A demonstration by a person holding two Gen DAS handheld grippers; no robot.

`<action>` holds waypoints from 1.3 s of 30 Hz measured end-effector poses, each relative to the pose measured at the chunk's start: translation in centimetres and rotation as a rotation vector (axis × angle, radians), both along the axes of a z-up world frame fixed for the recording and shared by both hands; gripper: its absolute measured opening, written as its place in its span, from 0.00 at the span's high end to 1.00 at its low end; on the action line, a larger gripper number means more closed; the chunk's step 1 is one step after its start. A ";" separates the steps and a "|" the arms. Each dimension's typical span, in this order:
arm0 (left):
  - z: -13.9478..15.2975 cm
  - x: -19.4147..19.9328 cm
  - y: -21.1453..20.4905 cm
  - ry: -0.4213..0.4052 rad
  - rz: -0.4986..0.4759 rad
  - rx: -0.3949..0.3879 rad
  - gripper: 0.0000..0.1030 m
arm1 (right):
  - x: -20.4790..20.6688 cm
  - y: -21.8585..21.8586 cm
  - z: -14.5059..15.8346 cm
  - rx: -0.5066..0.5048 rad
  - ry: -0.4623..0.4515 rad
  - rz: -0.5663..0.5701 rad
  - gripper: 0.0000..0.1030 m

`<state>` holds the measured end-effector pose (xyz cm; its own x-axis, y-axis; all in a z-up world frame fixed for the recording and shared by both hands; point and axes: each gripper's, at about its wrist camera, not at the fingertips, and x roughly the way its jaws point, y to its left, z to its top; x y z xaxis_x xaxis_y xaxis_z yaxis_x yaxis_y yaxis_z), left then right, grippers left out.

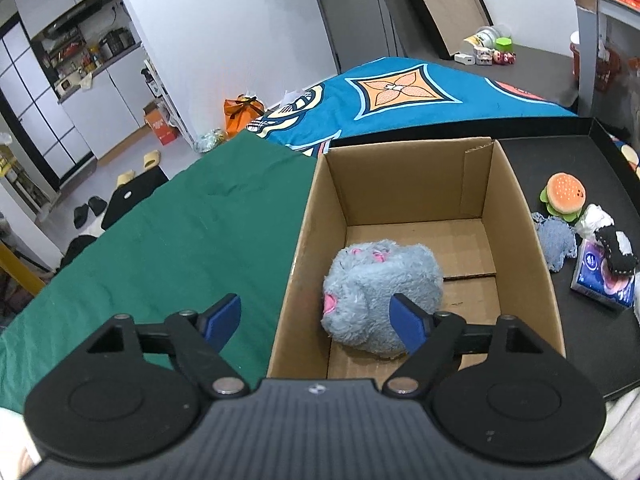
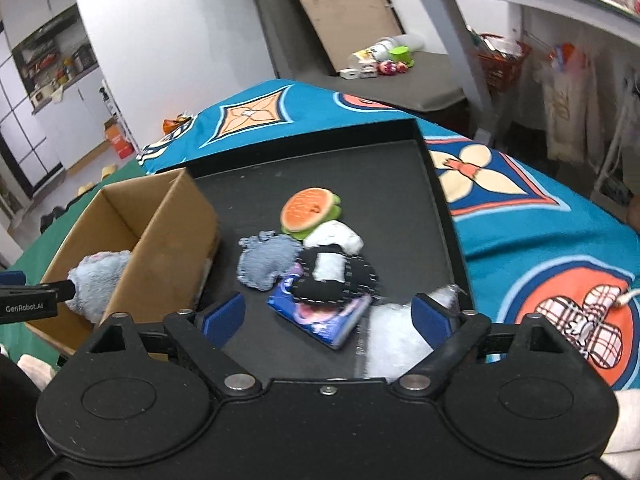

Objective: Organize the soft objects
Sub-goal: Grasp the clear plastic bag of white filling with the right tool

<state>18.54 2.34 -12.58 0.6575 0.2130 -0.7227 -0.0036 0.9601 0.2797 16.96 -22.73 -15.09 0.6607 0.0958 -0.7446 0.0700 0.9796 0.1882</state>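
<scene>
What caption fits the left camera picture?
Open left gripper above a cardboard box holding a fluffy blue plush.

Even, fairly bright indoor light fills both views, with no harsh glare. Soft shadow pools inside the cardboard box (image 1: pixel 416 216), darkest along its left wall. Fisheye distortion bends walls and shelves toward the edges. The left wrist view is sharp; the right wrist view shows motion blur, worst on the white plush (image 2: pixel 394 340) right of the box.
</scene>
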 end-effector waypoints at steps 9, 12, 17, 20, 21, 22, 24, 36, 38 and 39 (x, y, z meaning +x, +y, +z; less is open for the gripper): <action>-0.3 0.2 -1.3 0.003 -0.012 0.065 0.22 | -0.7 -4.3 -1.3 0.093 0.010 -0.026 0.36; -0.2 0.3 -1.6 0.008 -0.002 0.087 0.22 | -0.6 -5.6 -2.3 0.112 0.027 -0.039 0.44; -0.6 0.5 -2.7 0.018 -0.011 0.151 0.22 | 0.0 -7.8 -3.4 0.204 0.059 -0.078 0.54; -0.9 0.6 -3.3 0.027 -0.021 0.187 0.22 | 0.4 -8.8 -4.0 0.251 0.075 -0.098 0.56; -1.0 0.7 -3.5 0.033 -0.030 0.195 0.22 | 0.5 -8.9 -4.1 0.261 0.081 -0.098 0.56; -1.1 0.8 -3.7 0.038 -0.033 0.199 0.22 | 0.5 -8.9 -4.2 0.267 0.087 -0.096 0.56; -1.2 0.9 -3.9 0.043 -0.029 0.211 0.22 | 0.7 -8.8 -4.6 0.274 0.101 -0.086 0.56; -1.3 0.9 -4.3 0.042 -0.027 0.250 0.22 | 0.8 -8.3 -5.4 0.293 0.115 -0.089 0.77; -1.3 0.9 -4.2 0.043 -0.022 0.245 0.22 | 0.8 -8.2 -5.1 0.292 0.103 -0.090 0.78; -1.2 0.8 -4.2 0.042 -0.021 0.241 0.22 | 0.8 -8.2 -5.0 0.294 0.097 -0.091 0.79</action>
<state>19.38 -1.85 -13.76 0.6343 0.3696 -0.6791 0.0315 0.8652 0.5004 17.81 -30.94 -20.07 0.6039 0.2603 -0.7533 0.1859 0.8731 0.4508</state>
